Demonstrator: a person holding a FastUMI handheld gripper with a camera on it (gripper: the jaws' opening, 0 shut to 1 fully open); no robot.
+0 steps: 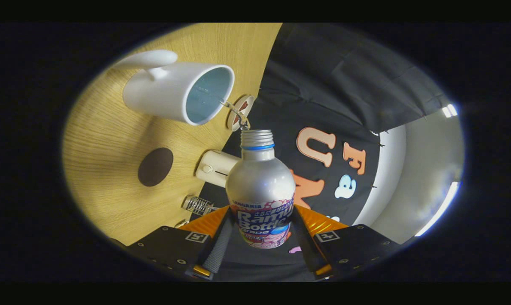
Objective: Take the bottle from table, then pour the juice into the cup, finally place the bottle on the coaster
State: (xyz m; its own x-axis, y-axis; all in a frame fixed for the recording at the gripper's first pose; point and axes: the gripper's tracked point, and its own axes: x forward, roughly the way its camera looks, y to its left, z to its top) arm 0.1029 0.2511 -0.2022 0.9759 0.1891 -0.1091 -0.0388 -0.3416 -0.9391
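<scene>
My gripper (262, 232) is shut on a silver bottle (259, 178) with a printed label, both fingers pressing on its lower body. The bottle is uncapped and tipped over sideways relative to the wooden table (107, 140), so its threaded neck points toward a white cup (170, 91) beyond the fingers. The cup has a handle and a pale blue inside. A thin stream of liquid (236, 112) runs from the bottle's mouth to the cup's rim. A dark brown round coaster (155, 166) lies on the table beside the cup, nothing on it.
A small round disc with a red mark (241, 109) sits near the table's edge by the cup. A cream-coloured block (215, 168) and a small metal coil-like thing (198, 204) also lie along that edge. The black cloth wall hangs beyond the table.
</scene>
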